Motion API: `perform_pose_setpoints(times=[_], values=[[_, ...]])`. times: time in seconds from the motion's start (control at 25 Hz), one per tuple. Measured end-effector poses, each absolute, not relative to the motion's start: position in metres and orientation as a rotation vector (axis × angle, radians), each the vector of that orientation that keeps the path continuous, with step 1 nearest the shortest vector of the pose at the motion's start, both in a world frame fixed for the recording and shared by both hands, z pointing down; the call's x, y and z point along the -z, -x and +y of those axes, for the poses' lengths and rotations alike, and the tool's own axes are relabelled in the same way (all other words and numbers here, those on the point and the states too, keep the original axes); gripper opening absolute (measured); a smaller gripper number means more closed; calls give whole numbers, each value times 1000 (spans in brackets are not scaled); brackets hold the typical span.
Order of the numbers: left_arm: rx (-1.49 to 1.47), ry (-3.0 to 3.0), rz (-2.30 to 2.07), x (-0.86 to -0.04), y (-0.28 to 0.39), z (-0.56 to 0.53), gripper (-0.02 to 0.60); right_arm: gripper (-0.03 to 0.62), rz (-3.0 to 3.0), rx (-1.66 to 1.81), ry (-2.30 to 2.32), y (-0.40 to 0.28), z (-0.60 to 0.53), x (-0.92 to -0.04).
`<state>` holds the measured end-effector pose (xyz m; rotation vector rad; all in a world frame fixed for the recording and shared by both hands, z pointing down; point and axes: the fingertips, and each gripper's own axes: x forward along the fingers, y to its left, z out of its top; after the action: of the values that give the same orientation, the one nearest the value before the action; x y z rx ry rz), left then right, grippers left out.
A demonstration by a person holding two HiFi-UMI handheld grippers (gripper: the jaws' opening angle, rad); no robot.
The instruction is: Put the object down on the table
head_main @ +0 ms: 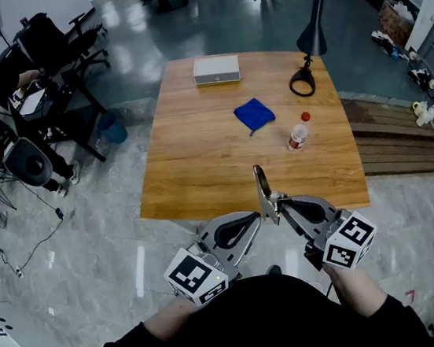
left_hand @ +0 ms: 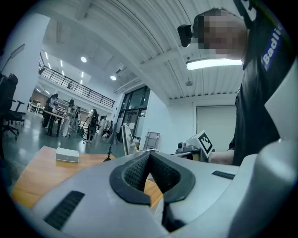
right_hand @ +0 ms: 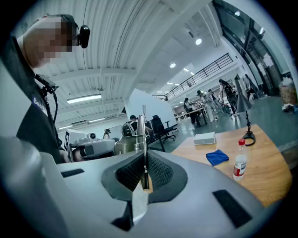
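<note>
A thin metal tool point(head_main: 261, 187) stands upright over the near edge of the wooden table point(head_main: 201, 171). My right gripper point(head_main: 274, 201) is shut on its lower end. The right gripper view shows the tool point(right_hand: 141, 135) edge-on, pinched between the ribbed pads of the right gripper point(right_hand: 143, 172). My left gripper point(head_main: 256, 217) is just left of it, its tips close to the tool, shut with nothing between them. In the left gripper view the left gripper point(left_hand: 149, 158) has its tips together, and the tool point(left_hand: 127, 139) rises beyond them.
On the table lie a blue cloth point(head_main: 254, 114), a red-capped bottle point(head_main: 298, 134), a white box point(head_main: 216, 69) at the far edge and a black desk lamp point(head_main: 307, 46) at the far right. A wooden bench point(head_main: 391, 138) flanks the right side; office chairs point(head_main: 65, 46) stand far left.
</note>
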<state>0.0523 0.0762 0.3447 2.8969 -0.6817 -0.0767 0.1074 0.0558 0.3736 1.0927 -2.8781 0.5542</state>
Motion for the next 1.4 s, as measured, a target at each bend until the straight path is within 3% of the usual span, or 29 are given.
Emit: perform_pose_setpoints(times=[1.0,1.4], values=[[57,-2874,-820,-350,-77,60,8,11,-2908,-495,-929,-130,40,-383],[110,-2871,-807,-353,-44,8,8,11,-2853,-469,-919,-103,-3,-399]])
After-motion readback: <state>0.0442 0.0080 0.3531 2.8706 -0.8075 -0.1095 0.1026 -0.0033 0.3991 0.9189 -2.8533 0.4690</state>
